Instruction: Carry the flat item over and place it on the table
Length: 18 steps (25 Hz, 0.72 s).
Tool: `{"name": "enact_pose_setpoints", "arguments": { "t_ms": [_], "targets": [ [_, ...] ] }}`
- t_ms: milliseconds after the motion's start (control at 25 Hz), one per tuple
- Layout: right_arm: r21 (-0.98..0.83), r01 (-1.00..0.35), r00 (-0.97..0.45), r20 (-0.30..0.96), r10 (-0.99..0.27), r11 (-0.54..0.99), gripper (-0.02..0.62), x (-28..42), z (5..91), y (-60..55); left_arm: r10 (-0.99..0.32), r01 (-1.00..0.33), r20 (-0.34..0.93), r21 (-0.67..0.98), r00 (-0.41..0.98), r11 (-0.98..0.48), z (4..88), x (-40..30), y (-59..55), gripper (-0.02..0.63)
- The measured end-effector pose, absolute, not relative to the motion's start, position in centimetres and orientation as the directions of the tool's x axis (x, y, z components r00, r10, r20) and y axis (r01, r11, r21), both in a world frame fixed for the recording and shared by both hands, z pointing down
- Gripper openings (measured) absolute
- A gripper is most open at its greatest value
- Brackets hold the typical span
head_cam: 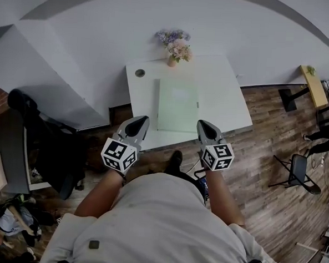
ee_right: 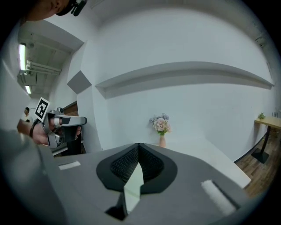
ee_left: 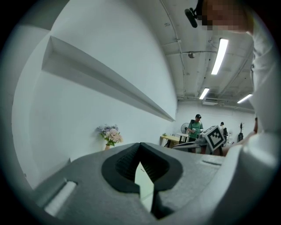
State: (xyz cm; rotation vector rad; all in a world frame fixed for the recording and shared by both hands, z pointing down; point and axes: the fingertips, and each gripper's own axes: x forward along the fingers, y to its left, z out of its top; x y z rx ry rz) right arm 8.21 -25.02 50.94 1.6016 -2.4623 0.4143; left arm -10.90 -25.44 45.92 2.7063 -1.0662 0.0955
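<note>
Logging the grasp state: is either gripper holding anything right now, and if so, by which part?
Nothing is held. The left gripper and right gripper are both shut with nothing between the jaws; the flat item lies on the table by their tips.

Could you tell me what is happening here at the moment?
A person stands at the white table with a gripper in each hand. The pale green flat panel lies on the table, in front of a vase of flowers. The left gripper and right gripper hover by its near corners, both shut, apparently holding nothing.
</note>
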Motion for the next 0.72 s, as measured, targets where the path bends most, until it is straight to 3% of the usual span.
{"name": "enact_pose_setpoints", "arguments": {
  "t_ms": [720],
  "targets": [
    [-0.111,-0.908,-0.419,0.263,-0.869,0.404,0.009,6.7,48.5,-18.7,-0.646,-0.659,0.134,0.192,0.752,-0.727,45.5,-11.7,-21.9,0.0]
  ]
}}
